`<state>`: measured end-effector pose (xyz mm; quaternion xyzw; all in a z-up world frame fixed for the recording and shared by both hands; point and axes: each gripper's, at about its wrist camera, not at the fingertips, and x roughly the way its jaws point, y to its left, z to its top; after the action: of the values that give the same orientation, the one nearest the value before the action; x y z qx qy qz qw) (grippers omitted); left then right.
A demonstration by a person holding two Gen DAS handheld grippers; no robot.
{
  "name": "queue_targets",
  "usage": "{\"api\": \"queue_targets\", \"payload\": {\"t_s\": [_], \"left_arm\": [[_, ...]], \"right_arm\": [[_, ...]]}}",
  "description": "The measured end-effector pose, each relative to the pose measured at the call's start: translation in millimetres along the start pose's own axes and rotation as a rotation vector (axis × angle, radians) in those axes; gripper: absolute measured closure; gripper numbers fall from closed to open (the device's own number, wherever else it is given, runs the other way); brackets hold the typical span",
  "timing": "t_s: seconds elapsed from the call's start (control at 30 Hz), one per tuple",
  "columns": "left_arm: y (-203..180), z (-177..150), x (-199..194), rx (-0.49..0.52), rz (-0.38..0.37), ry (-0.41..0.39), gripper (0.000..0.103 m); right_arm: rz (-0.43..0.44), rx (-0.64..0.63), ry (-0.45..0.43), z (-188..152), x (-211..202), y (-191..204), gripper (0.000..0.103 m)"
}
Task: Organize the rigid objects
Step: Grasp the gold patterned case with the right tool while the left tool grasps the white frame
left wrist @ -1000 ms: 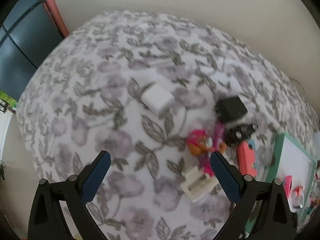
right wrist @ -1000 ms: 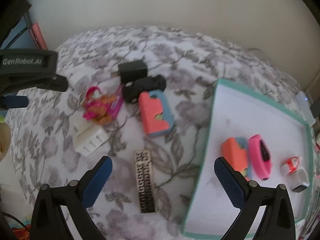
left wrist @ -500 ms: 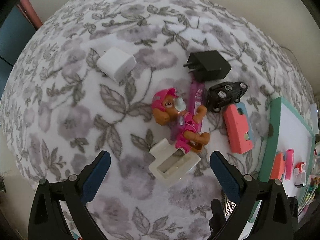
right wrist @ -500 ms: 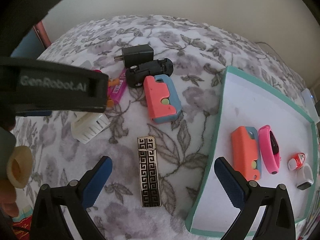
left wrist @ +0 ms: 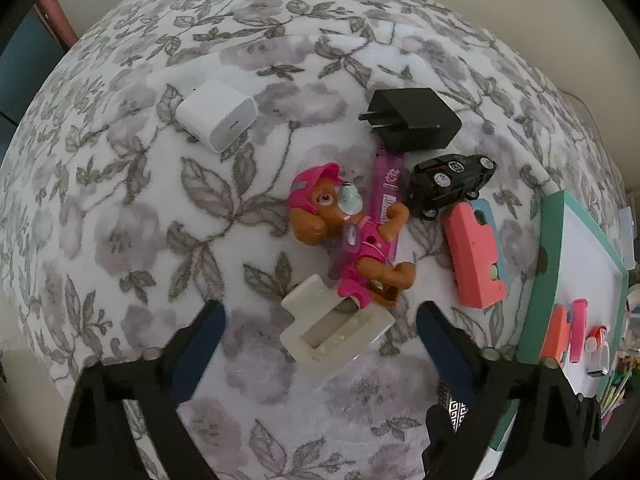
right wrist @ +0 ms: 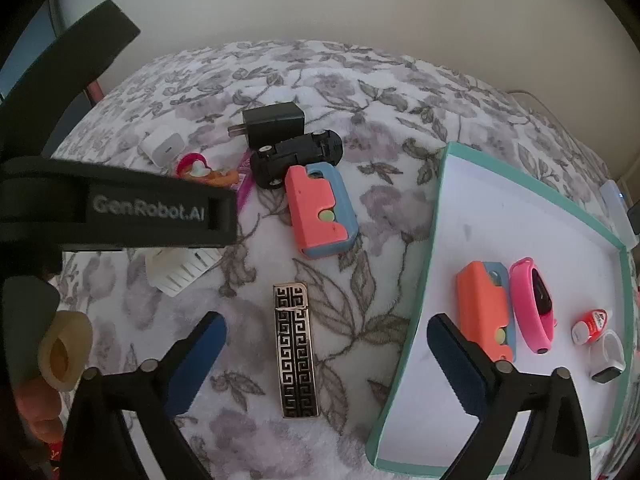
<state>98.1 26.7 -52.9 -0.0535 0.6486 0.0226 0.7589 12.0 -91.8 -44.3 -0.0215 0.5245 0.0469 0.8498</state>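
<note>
My left gripper [left wrist: 320,314] points straight down over a cream plastic holder [left wrist: 336,332] on the flowered cloth. Its jaws are closing with the holder between them, and the pads stand clear of its sides. A pink-and-brown pup figure [left wrist: 344,232] lies against the holder's far edge. My right gripper [right wrist: 324,322] hangs over a black-and-gold patterned lighter [right wrist: 296,350]. Those jaws are closing a little too, wide of the lighter and touching nothing. The left gripper's black body [right wrist: 120,208] fills the left of the right wrist view.
Beyond the figure lie a pink strip [left wrist: 386,184], a black toy car [left wrist: 452,184], a black charger [left wrist: 416,120], a white charger [left wrist: 218,114] and a coral-and-blue case [left wrist: 474,256]. The teal-rimmed tray [right wrist: 424,280] on the right holds another coral case [right wrist: 486,308], a pink band [right wrist: 534,304] and small items.
The left gripper has come down and shifted from above the white charger to above the cream holder, and its jaws have narrowed. The right gripper has stayed put, its jaws slightly narrower.
</note>
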Motion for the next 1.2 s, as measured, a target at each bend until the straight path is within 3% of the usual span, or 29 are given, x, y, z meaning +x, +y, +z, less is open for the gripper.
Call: {"api": "queue_targets", "payload": {"t_s": [0.03, 0.17, 0.3, 0.47, 0.77, 0.87, 1.2], "left_arm": [[-0.9, -0.7, 2.0, 0.001, -0.003, 0.009, 0.026], [-4.6, -3.7, 10.0, -0.005, -0.017, 0.030, 0.027], [-6.1, -4.6, 15.5, -0.002, -0.026, 0.033, 0.038], [-7.0, -6.5, 17.7, -0.005, -0.033, 0.036, 0.039], [-1.6, -5.5, 19.5, -0.009, -0.039, 0.058, 0.039], [-1.4, -5.6, 21.9, -0.010, -0.039, 0.059, 0.039], [-3.8, -4.8, 31.7, -0.013, -0.028, 0.058, 0.039]], "right_arm": [[0.000, -0.002, -0.001, 0.1, -0.2, 0.6, 0.007], [-0.006, -0.007, -0.003, 0.4, -0.7, 2.2, 0.011], [-0.005, 0.005, -0.024, 1.4, -6.0, -0.4, 0.018], [0.010, -0.016, -0.045, 2.0, -10.7, 4.8, 0.021], [0.019, -0.106, 0.033, -9.2, 9.3, 23.2, 0.028], [0.012, -0.125, 0.071, -13.1, 17.7, 27.6, 0.035], [0.017, -0.109, 0.091, -19.3, 23.6, 28.4, 0.042]]}}
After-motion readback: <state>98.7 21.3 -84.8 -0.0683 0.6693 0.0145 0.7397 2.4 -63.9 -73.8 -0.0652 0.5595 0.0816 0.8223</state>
